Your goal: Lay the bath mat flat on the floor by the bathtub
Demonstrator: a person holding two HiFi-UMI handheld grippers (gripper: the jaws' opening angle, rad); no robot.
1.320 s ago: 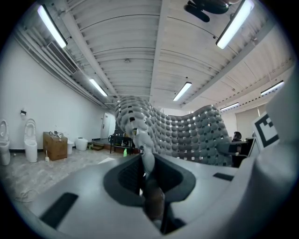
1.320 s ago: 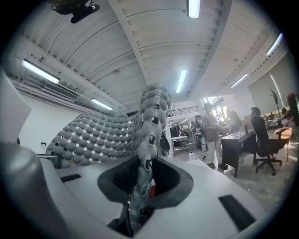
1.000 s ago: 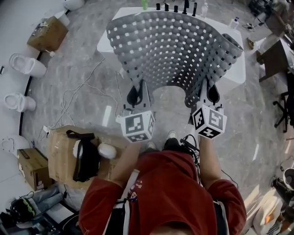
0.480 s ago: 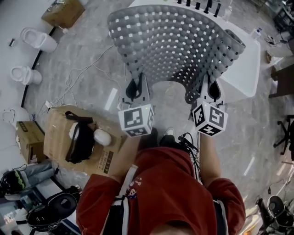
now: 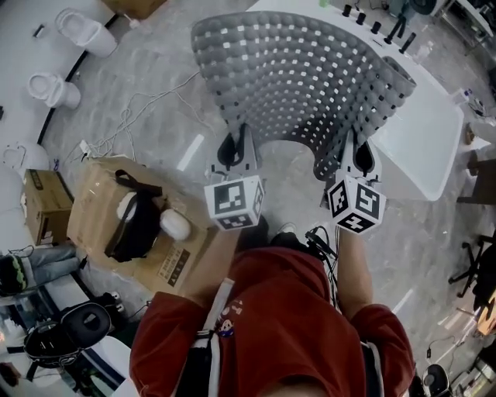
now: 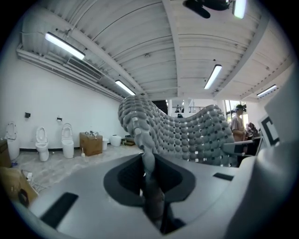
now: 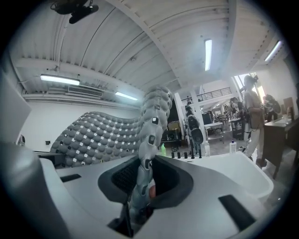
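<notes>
The grey bath mat [image 5: 298,81], dotted with square holes, hangs spread in the air between both grippers, above the marble floor and the white bathtub [image 5: 422,136]. My left gripper [image 5: 235,147] is shut on the mat's near left corner; the mat edge [image 6: 142,140] runs up from between its jaws. My right gripper [image 5: 355,153] is shut on the near right corner, where the mat [image 7: 149,126] stands up folded between the jaws. The far edge of the mat curls toward the tub.
Several bottles [image 5: 376,23] stand on the tub's far rim. A cardboard box [image 5: 128,233] with a headset lies on the floor at my left, cables [image 5: 139,116] beyond it. Toilets [image 5: 54,89] line the left wall. A person [image 7: 252,112] stands at the right.
The head view has swung: the tub and mat now sit further right, the box further up. Both grippers keep the same hold on the mat.
</notes>
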